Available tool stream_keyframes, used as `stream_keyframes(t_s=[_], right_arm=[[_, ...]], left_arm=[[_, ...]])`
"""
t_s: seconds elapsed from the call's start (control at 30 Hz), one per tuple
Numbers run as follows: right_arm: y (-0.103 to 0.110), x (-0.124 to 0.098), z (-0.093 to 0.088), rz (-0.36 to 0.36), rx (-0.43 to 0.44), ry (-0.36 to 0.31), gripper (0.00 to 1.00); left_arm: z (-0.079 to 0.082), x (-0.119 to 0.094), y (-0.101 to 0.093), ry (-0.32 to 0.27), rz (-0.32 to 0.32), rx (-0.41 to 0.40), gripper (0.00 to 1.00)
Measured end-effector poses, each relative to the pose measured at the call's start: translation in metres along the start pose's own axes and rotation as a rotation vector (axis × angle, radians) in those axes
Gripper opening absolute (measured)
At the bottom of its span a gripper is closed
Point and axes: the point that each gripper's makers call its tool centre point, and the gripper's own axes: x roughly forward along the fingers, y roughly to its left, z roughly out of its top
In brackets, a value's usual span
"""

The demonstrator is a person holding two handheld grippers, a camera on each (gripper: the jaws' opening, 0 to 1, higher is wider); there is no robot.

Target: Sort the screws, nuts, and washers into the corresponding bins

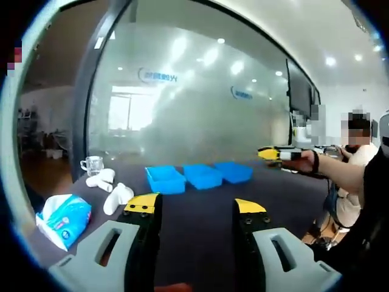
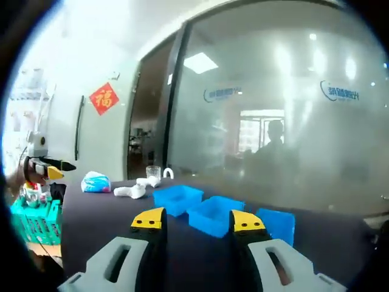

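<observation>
**Bins ahead of both hand-held grippers, hardware not made out**

Held both above the dark worktop [image 1: 200, 213], jaws apart and empty. Left hand-held gripper [image 1: 197, 207] aimed at the row of three blue bins [image 1: 200, 175], set side by side across the far part of the worktop, row's long axis running crosswise to the jaws. Right hand-held gripper [image 2: 197, 219] faced the same bins [image 2: 213, 216] from the other side, row slanting away to the right, middle bin lying almost between the jaw tips in that view and looking nearer than in the left gripper view. Judged right the nearer hand to the bins.

Could not pick out screws, nuts or washers in either view; too small or hidden, so their bearing from the jaws left unstated. No sorting judged done yet.

Noted off to the left of the left jaw: tissue pack [image 1: 64, 219], white pieces [image 1: 112, 191], glass cup [image 1: 92, 164]. Seen at the right of the left gripper view: right hand-held gripper, held out level over the worktop edge.
</observation>
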Motion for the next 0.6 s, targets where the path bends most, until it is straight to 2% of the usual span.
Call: stream_keyframes(t_s=[0.1,0.27,0.33,0.47,0.6], right_arm=[[0.001,-0.041,0.000,-0.023,-0.015,-0.018,0.38],[-0.013,-0.092,-0.004,-0.087,-0.013,-0.035,0.40],[-0.023,-0.115,-0.005,-0.135,-0.004,-0.047,0.40],[-0.039,-0.147,-0.013,-0.212,0.016,-0.048,0.41],[-0.051,-0.169,-0.021,-0.276,0.031,-0.044,0.41]], left_arm=[[-0.001,-0.006,0.002,0.002,0.010,0.005,0.45],[0.001,-0.013,0.005,-0.008,0.028,0.012,0.45],[0.001,-0.014,0.006,-0.011,0.035,0.018,0.45],[0.003,-0.017,0.000,-0.012,0.025,0.036,0.45],[0.005,-0.019,-0.004,-0.014,0.018,0.054,0.46]])
